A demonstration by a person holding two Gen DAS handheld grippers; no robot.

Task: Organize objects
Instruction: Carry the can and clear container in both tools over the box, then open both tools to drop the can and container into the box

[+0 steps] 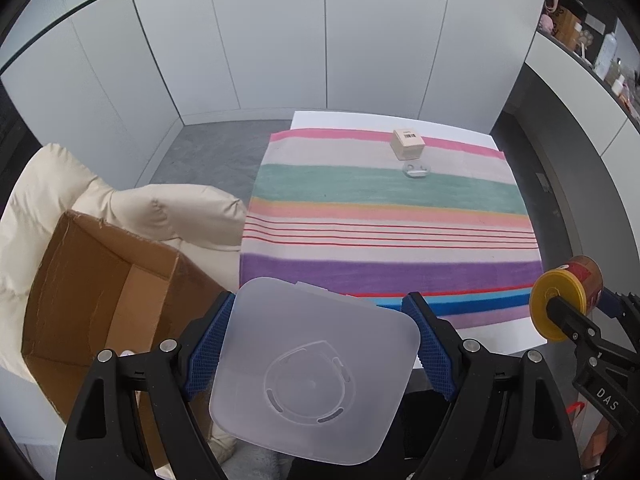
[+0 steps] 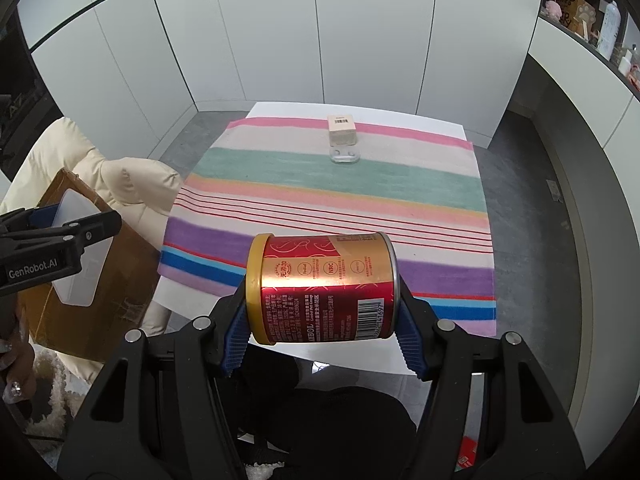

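My left gripper [image 1: 320, 344] is shut on a translucent white plastic container [image 1: 316, 368], bottom facing the camera, at the table's near left corner beside an open cardboard box [image 1: 104, 312]. My right gripper [image 2: 320, 340] is shut on a red and gold can [image 2: 324, 284] with a yellow lid, held on its side over the table's near edge. The can [image 1: 568, 292] also shows at the right of the left wrist view, and the container [image 2: 80, 248] at the left of the right wrist view. A small beige box [image 1: 408, 143] and a clear small dish [image 1: 416, 169] sit at the cloth's far side.
A striped cloth [image 1: 384, 224] covers the white table [image 2: 320, 354]. A cream padded jacket [image 1: 160, 212] lies over a chair behind the cardboard box [image 2: 92, 292]. White wall panels stand behind the table. Shelves with clutter [image 1: 592, 36] are at the upper right. A hand [image 2: 16, 364] shows at lower left.
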